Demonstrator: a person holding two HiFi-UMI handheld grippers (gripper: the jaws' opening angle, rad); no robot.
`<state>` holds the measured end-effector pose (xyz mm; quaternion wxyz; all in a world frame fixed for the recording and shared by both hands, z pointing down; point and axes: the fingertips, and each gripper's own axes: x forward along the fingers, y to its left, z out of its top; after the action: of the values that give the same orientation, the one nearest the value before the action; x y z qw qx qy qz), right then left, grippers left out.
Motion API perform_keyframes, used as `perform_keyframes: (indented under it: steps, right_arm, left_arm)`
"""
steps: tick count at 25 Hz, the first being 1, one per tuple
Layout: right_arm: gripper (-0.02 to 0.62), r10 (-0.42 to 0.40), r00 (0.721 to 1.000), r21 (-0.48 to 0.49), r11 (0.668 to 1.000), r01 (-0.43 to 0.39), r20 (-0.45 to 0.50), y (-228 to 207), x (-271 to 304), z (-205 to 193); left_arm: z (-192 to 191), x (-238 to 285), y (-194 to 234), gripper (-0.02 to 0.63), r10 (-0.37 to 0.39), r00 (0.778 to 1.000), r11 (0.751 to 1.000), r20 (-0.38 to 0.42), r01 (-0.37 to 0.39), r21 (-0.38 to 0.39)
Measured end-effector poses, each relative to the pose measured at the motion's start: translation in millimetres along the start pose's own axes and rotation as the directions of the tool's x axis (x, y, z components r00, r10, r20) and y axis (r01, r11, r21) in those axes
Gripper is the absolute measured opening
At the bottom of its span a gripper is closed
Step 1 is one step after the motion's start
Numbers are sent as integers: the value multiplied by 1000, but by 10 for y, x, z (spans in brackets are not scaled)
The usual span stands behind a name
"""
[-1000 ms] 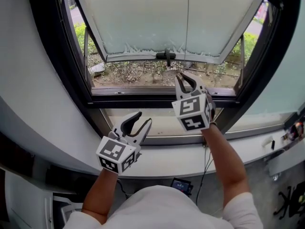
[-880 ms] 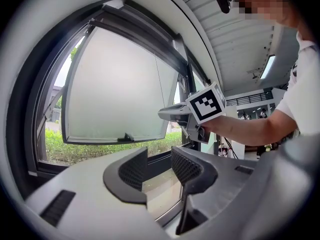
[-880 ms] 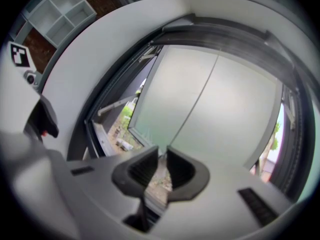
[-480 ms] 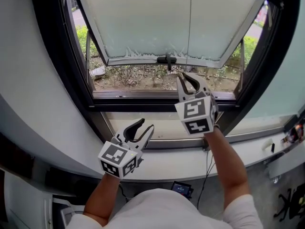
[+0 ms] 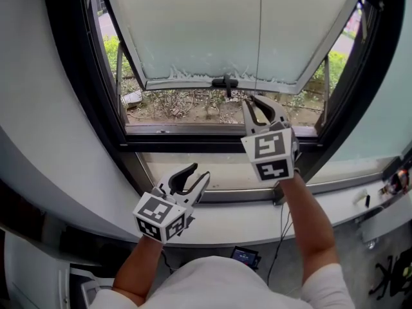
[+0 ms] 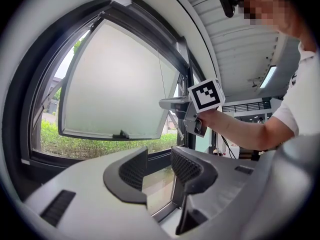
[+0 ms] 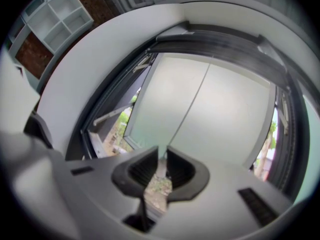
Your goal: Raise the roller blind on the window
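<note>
Just right of the window handle (image 5: 224,82), the thin pull cord (image 5: 261,31) was seen hanging in front of the frosted sash (image 5: 193,31). It ran down into the right gripper (image 5: 261,103), whose 2 jaws were closed to a narrow slot, apparently pinching it. The hauling step was judged to be in hand. No blind fabric could be made out; a dark band (image 7: 220,44) high above the handle was taken for its roller.

A steady pull along the cord was called for next, with the left gripper (image 5: 198,171) brought up. That gripper was held well below-left of the handle, over the sill (image 5: 212,219), its jaws wide apart and empty. The handle stood closest in the way. A cable (image 5: 280,224) hung far below it.
</note>
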<state>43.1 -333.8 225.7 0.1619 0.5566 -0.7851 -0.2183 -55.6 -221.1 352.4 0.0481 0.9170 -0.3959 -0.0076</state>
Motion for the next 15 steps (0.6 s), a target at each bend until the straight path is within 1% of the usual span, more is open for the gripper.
perform_keyframes:
  steps: [10,15]
  right_arm:
    - [61,-9,1000,10,1000,9,27,-39,-16,99]
    - [61,-15,998,18,1000,14,57,-54,-11,258]
  left_arm:
    - [-84,23,-55,164,-27,999,1000,-18,26,-15]
    - [-73,20,-63,164,-40,999,999,-18,39,-18]
